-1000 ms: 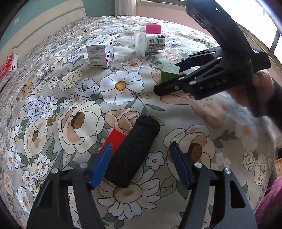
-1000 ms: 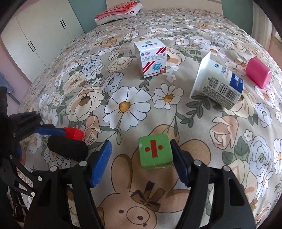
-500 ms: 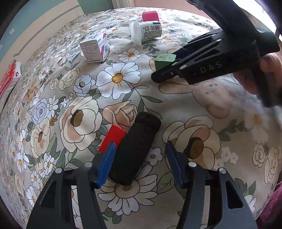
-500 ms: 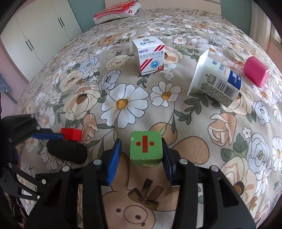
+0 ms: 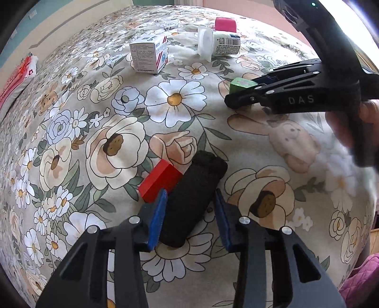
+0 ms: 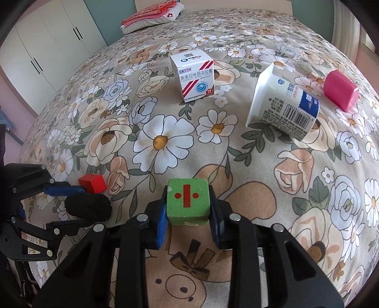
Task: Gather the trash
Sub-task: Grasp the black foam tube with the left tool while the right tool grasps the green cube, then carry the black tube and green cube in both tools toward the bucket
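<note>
On the flowered bedspread, my left gripper (image 5: 189,214) has its blue pads around a black foam roll (image 5: 193,197); the left pad touches it, a thin gap shows at the right pad. A red block (image 5: 160,181) lies against the roll's left side. My right gripper (image 6: 188,214) is shut on a green cube (image 6: 188,203) with a red division sign; it also shows in the left wrist view (image 5: 240,85). The roll (image 6: 88,207) and red block (image 6: 92,183) show at the left of the right wrist view.
A white medicine box (image 6: 194,77), a tipped white yogurt cup (image 6: 281,104) and a pink block (image 6: 341,93) lie farther up the bed. A folded red-and-white pillow (image 6: 151,15) sits at the head. White wardrobe doors (image 6: 47,47) stand at left.
Both grippers narrowed. The right one closed onto the green cube. The left one moved forward over the black roll and closed most of the way around it.
</note>
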